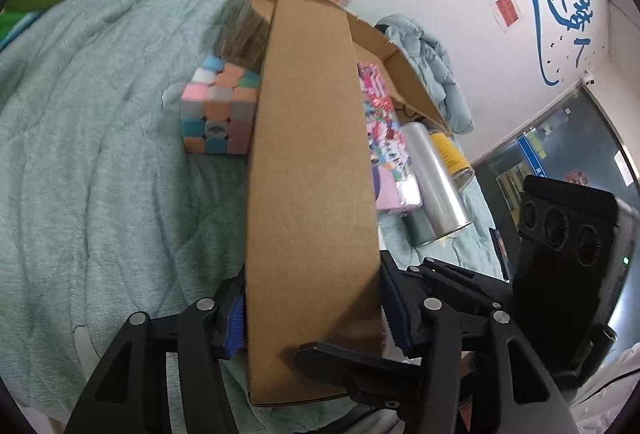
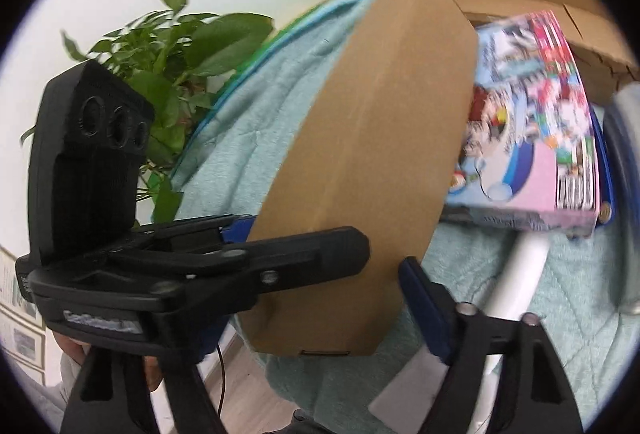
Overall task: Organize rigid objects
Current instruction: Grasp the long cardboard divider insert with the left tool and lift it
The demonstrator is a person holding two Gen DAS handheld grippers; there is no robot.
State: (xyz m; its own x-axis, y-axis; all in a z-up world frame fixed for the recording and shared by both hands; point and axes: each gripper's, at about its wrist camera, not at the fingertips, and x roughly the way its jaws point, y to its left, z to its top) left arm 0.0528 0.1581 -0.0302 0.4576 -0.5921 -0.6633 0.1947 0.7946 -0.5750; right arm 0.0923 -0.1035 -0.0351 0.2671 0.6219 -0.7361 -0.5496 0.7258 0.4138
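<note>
A brown cardboard box (image 1: 312,161) lies on a teal blanket (image 1: 100,153). Both grippers close on its near flap. My left gripper (image 1: 312,318) is shut on the flap, one blue pad on each side. My right gripper (image 2: 328,262) is shut on the same flap (image 2: 372,153) from the other side. A pastel cube puzzle (image 1: 218,111) sits left of the box. A pink and blue toy box (image 1: 386,141) lies right of the flap; it also shows in the right wrist view (image 2: 532,117). A silver can (image 1: 436,177) lies beside it.
Potted green plants (image 2: 172,61) stand behind the blanket by a white wall. A light blue jacket (image 1: 432,65) lies past the box. A white tube (image 2: 516,274) lies on the blanket. A glass door (image 1: 560,153) is at the right.
</note>
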